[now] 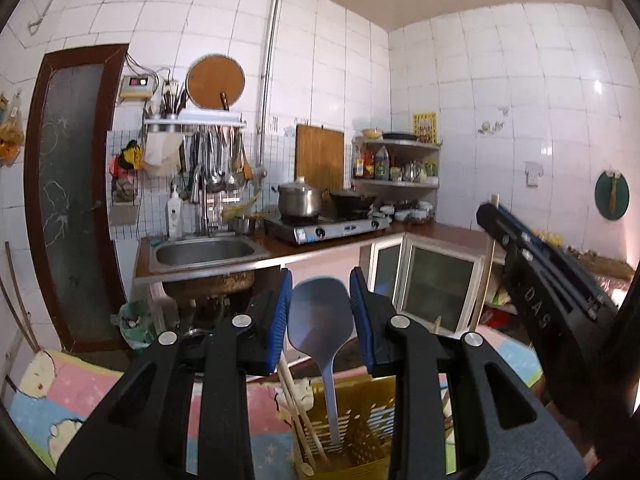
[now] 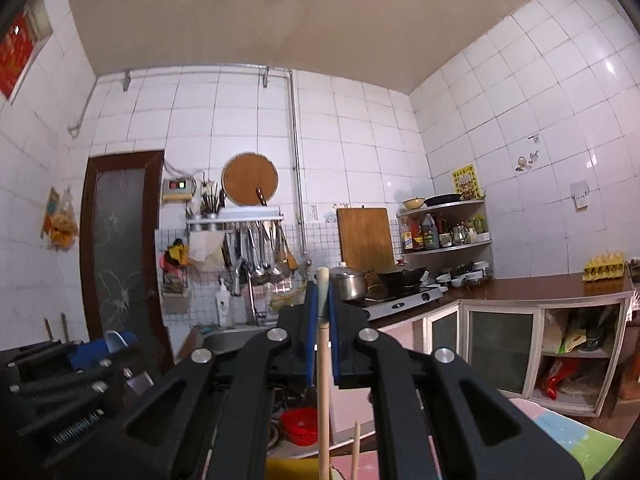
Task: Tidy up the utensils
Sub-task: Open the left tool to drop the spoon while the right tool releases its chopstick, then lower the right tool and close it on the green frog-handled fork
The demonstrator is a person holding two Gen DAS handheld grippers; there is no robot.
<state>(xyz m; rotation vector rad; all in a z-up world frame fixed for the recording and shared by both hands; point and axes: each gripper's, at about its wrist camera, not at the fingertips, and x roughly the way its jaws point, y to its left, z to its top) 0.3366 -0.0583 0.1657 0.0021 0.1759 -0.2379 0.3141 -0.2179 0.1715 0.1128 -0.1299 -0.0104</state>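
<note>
The left tool (image 1: 320,316) sits with its blue-padded black fingers apart, framing the oval head of a grey-blue plastic rice spoon (image 1: 320,316) without visibly touching it. That spoon stands upright, handle down, in a yellow slotted plastic utensil holder (image 1: 360,432) just below the tool, and pale wooden chopsticks (image 1: 294,404) lean in the same holder at its left side. The holder rests on a pastel patchwork play mat (image 1: 72,392) in pink, blue and cream. The right tool (image 2: 323,300) is clamped on a pale wooden stick-like utensil (image 2: 323,380), which runs upright between the narrow blue pads with its rounded top poking out above them; its lower end drops out of sight at the frame's bottom edge, so it is probably a chopstick or spoon handle, though the view does not settle which. A second thin wooden stick (image 2: 355,452) rises just to its right. In the left wrist view the right tool shows as a black body at the right edge. Beyond both tools, a brown kitchen surface (image 1: 448,232) carries a steel sink (image 1: 204,252) and a gas stove (image 1: 332,226).
</note>
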